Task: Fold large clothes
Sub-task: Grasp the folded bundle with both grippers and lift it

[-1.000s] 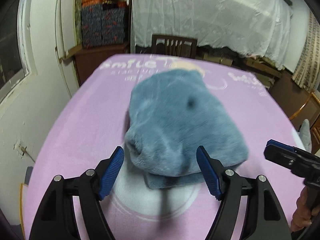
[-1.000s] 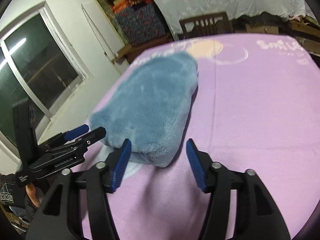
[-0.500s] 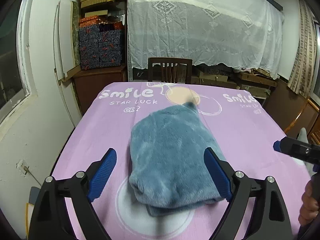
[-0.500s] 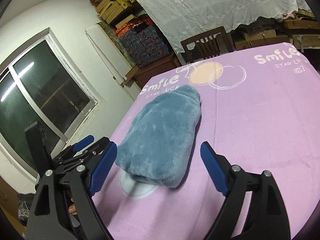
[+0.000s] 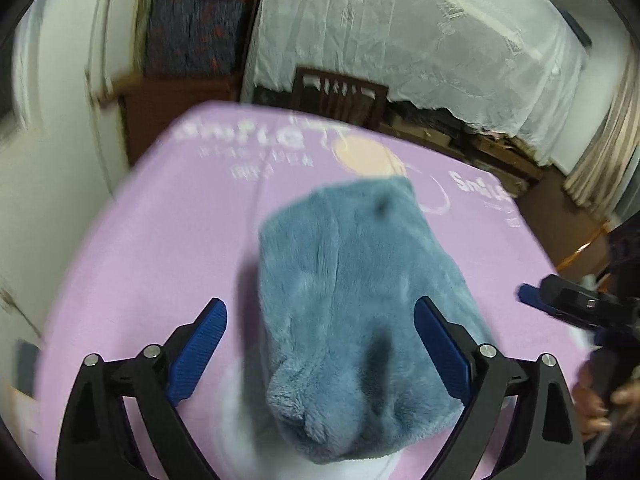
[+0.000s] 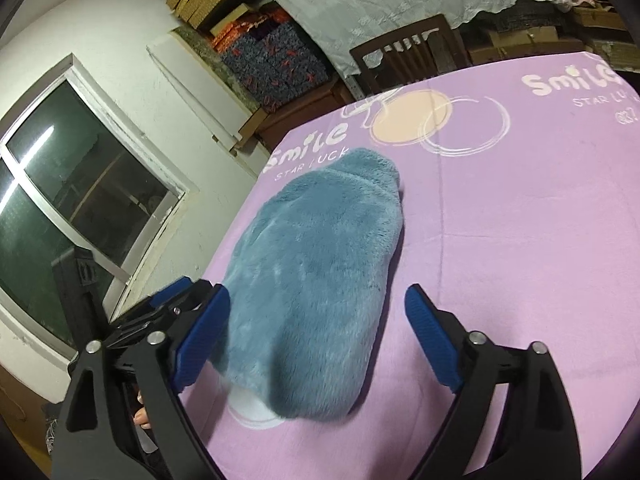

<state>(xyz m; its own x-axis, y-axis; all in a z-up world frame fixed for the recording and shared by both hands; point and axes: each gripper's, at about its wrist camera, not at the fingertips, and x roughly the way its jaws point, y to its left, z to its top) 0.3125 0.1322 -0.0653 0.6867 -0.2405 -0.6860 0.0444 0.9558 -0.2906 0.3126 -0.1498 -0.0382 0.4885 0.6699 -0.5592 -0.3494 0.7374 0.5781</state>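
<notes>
The folded blue fleece garment [image 5: 360, 308] is seen lying on the purple cloth [image 5: 152, 264], framed untouched by the just-spread left gripper [image 5: 320, 352] and right gripper [image 6: 316, 344], while a window [image 6: 76, 208] is shown only in the right view.

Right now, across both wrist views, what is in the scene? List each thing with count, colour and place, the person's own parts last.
fleece garment: one, grey-blue, folded into a bundle on the cloth, ahead of both tongs
tablecloth: one, lilac with white lettering and circles, covering the table
chair: one, dark wood, at the table's far edge
lace sheet: one, white, draped over things at the back
boxes: several, dark patterned, stacked by the wall
window: one, white frame, dark glass, left wall
left tongs: black, blue pads, open, holding nothing
right tongs: same, open, holding nothing
hand: one, gripping the right tongs' handle
</notes>
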